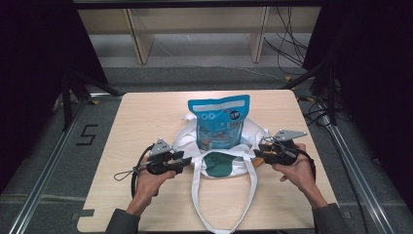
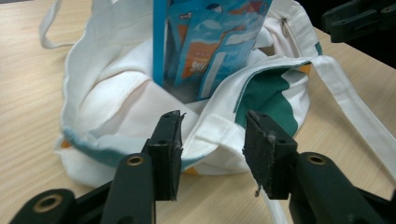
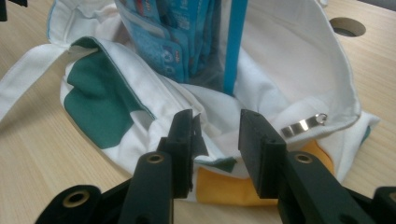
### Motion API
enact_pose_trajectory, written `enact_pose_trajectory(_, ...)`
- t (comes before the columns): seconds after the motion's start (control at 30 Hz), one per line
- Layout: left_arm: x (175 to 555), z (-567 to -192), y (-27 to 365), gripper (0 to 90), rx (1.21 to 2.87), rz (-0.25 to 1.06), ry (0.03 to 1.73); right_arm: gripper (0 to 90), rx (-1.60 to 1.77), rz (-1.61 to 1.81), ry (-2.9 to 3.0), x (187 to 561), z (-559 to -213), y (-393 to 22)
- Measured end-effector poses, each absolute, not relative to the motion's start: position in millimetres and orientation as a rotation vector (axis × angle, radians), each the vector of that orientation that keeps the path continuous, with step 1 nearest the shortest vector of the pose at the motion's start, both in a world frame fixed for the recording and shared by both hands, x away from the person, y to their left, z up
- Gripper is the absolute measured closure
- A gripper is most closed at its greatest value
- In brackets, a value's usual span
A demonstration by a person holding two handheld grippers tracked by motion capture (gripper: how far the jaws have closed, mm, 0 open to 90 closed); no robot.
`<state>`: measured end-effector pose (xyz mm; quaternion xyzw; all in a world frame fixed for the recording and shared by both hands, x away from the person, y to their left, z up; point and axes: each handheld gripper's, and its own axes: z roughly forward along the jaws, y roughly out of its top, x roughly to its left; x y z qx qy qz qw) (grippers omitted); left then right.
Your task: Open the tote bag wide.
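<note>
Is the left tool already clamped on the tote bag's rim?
No, in the left gripper view the left tool stands open, its jaws apart on either side of the tote bag rim.

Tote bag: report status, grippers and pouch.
Left gripper and right gripper open, flanking tote bag. Blue pouch upright inside. Straps loose on table.

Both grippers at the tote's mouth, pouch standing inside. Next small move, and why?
Probably shut both grippers on the bag's rim. The left gripper and right gripper are open with the white tote bag edge between their fingers, one each side, and the blue pouch stands inside, so gripping the rim likely comes first.
</note>
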<state>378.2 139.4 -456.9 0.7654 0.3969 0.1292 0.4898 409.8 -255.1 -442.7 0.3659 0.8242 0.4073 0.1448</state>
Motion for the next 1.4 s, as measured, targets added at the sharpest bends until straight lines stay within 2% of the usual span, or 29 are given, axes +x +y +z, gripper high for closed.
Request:
enact_pose_trajectory(0.53, 366, -470, 158, 37.0, 1.889, 0.333, 1.022, 47.1, 1.122, 1.128, 2.323, 402, -449, -274)
enact_pose_trajectory(1.0, 343, -481, 165, 28.4, 1.919, 0.316, 1.015, 42.2, 1.202, 1.101, 2.323, 386, -457, -281)
enact_pose_trajectory(1.4, 317, -492, 176, 23.8, 1.915, 0.357, 1.047, 40.7, 1.191, 1.108, 2.308, 372, -464, -286)
